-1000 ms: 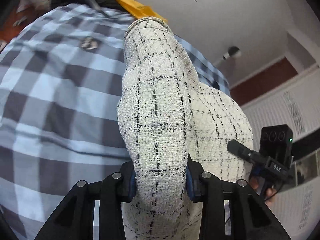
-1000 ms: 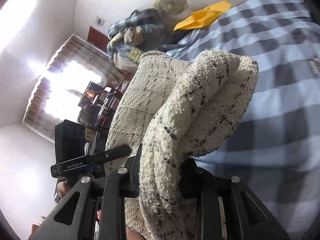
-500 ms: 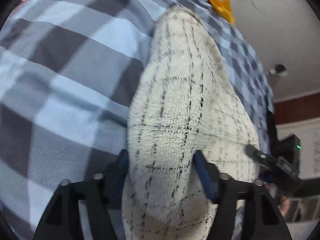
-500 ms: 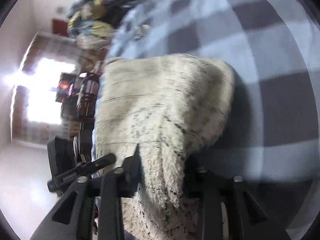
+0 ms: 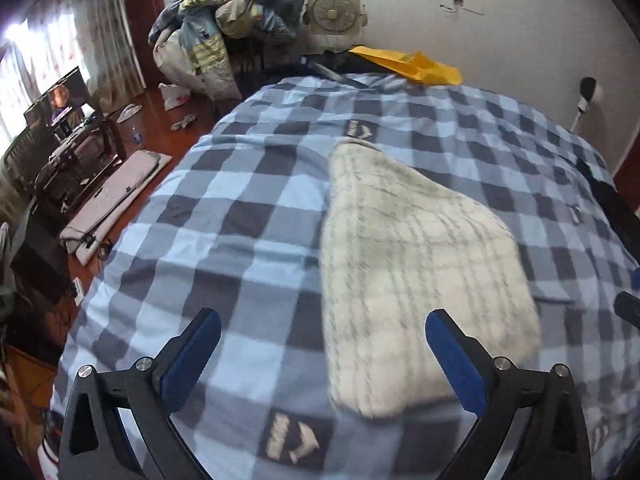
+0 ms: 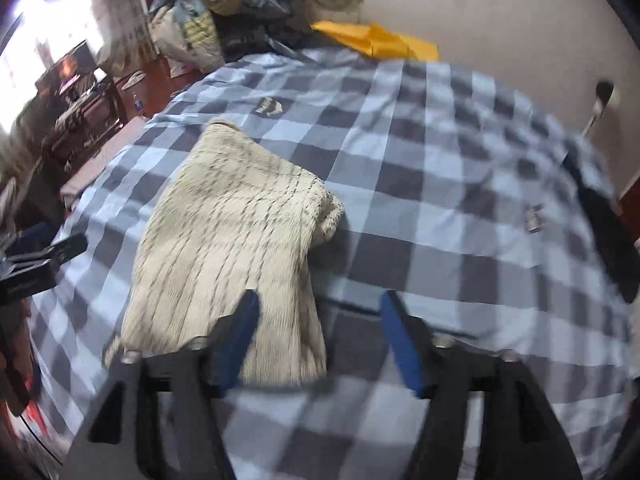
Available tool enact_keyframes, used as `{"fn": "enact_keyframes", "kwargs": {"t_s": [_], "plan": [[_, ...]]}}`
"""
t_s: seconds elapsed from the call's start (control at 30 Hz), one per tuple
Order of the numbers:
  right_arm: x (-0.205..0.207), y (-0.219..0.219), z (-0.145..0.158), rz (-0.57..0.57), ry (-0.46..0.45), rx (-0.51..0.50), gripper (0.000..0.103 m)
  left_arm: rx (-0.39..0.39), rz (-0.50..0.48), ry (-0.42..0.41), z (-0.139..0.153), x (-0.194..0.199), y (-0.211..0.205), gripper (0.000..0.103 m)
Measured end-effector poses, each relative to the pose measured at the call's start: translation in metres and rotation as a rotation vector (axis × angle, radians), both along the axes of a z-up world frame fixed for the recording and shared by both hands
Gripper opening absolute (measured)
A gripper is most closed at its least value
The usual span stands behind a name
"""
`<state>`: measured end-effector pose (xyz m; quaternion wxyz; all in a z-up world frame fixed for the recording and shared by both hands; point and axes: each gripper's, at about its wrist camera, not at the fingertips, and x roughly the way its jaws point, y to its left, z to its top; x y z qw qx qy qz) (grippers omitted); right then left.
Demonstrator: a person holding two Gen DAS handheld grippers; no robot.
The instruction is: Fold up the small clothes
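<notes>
A cream knit garment with thin dark check lines (image 5: pixel 416 276) lies folded on the blue and grey checked bed cover (image 5: pixel 240 216). My left gripper (image 5: pixel 320 344) is open above the garment's near left edge, holding nothing. In the right wrist view the garment (image 6: pixel 228 248) lies left of centre. My right gripper (image 6: pixel 320 332) is open over the garment's near right corner, holding nothing. The other gripper's tip (image 6: pixel 44 256) shows at the left edge.
A pile of clothes (image 5: pixel 224 32) and a fan (image 5: pixel 332 12) stand beyond the bed's far end, with a yellow bag (image 5: pixel 412 64) on the bed's far edge. A monitor (image 5: pixel 60 100), a chair and a mat (image 5: pixel 112 196) are on the floor at left.
Both grippers opened and let go of the cream garment, which now lies on the bed. Both grippers pulled back and up, so the whole bed is in view.
</notes>
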<state>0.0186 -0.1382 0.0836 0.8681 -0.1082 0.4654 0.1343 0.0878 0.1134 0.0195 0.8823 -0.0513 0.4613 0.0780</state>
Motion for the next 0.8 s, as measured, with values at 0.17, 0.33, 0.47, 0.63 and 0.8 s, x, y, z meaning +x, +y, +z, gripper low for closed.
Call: {"fn": "enact_keyframes", "kwargs": {"t_s": [0.17,0.33,0.47,0.63,0.8], "plan": [[-0.041,-0.005,0.008,-0.008,0.005,0.081,0.086,0.066,-0.088,0.031,0.005,-0.040,-0.029,0.103],[-0.049,0.009,-0.031,0.013,0.043,0.065,0.087,0.086,-0.073,-0.007,0.000,-0.057,-0.037,0.103],[-0.044,0.009,-0.045,-0.019,0.033,0.070,0.087,0.088,-0.059,-0.022,-0.012,-0.054,-0.037,0.103],[-0.033,0.014,-0.065,-0.005,0.010,0.021,0.087,0.026,-0.089,0.014,-0.020,-0.044,-0.039,0.103],[-0.027,0.016,-0.077,-0.020,0.044,0.005,0.087,0.040,-0.088,0.005,-0.022,-0.041,-0.043,0.103]]}}
